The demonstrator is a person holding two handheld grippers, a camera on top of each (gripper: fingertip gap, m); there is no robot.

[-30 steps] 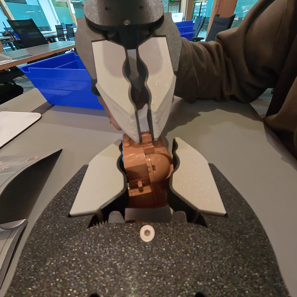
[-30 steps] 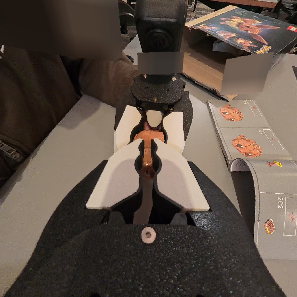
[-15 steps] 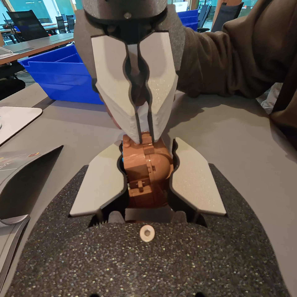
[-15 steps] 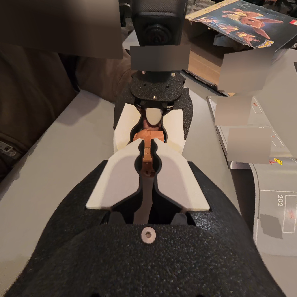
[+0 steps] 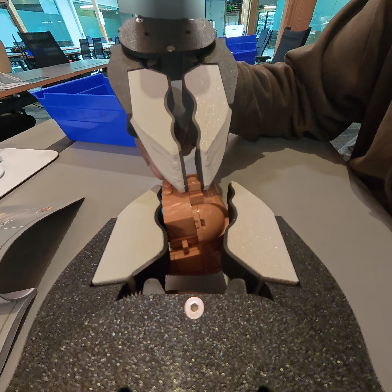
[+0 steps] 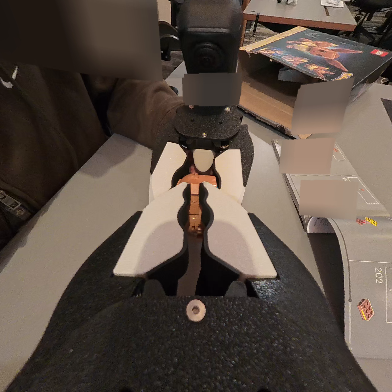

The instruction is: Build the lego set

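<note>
Left gripper (image 5: 194,209) clamped around the brown lego body (image 5: 192,231), held just above the grey worktop (image 5: 286,191). Right gripper (image 6: 195,186) facing it, fingers (image 6: 161,214) nearly closed on a narrow brown piece (image 6: 194,203) at the body's far end. Open instruction booklet (image 6: 360,275) lying beside, torn set box (image 6: 307,70) farther back.

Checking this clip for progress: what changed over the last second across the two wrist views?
Almost nothing. The left gripper still clamps the brown lego assembly; the right gripper still pinches a small brown piece at its top. Only the viewpoint shifted slightly. The blue bin, instruction booklet and lego box stayed put.
</note>
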